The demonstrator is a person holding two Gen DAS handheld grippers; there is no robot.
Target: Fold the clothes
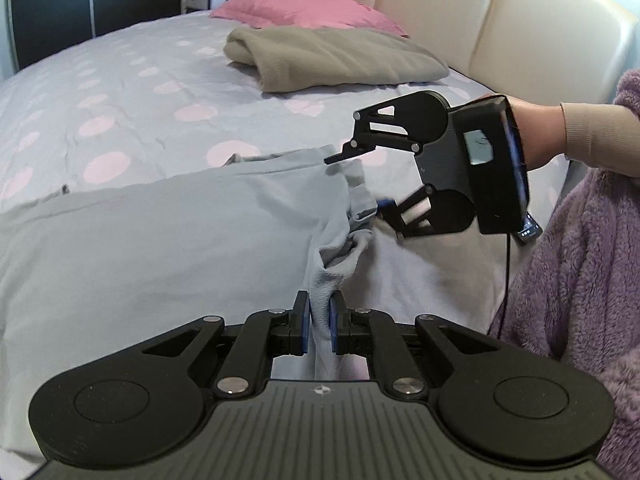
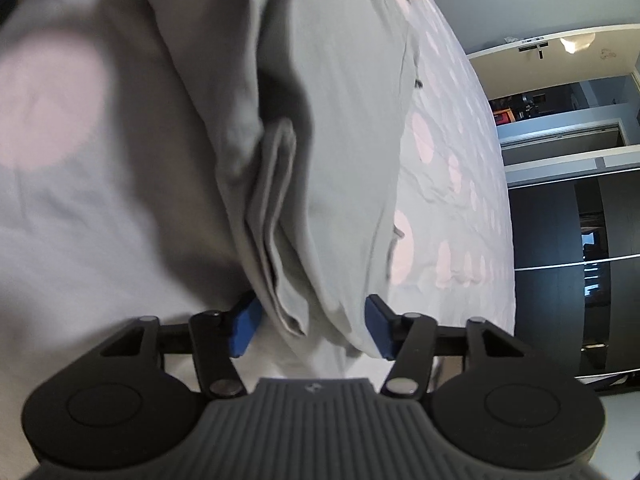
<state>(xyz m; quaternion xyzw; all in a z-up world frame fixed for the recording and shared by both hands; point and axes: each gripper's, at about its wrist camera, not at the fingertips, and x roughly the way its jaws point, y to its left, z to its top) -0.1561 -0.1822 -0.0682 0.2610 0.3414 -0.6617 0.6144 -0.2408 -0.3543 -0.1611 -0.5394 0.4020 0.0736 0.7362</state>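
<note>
A pale blue garment (image 1: 160, 240) lies spread over the bed, its right edge bunched into folds. At the bottom of the left wrist view, my left gripper (image 1: 320, 320) is shut on a raised fold of that edge. Farther along the same edge, my right gripper (image 1: 356, 182) is open, one finger above the bunched cloth and one below it. In the right wrist view the garment (image 2: 328, 120) fills the middle. A layered fold of it sits between the spread blue pads (image 2: 244, 328) of the right gripper (image 2: 312, 330), which is not closed on it.
A folded beige garment (image 1: 332, 56) and a pink pillow (image 1: 296, 4) lie near the cream headboard (image 1: 480, 12). The duvet (image 1: 120, 92) is grey with pink dots. A purple fluffy robe (image 1: 580, 260) and the person's hand (image 1: 536, 132) are at right. Dark wardrobes (image 2: 568, 272) stand beyond the bed.
</note>
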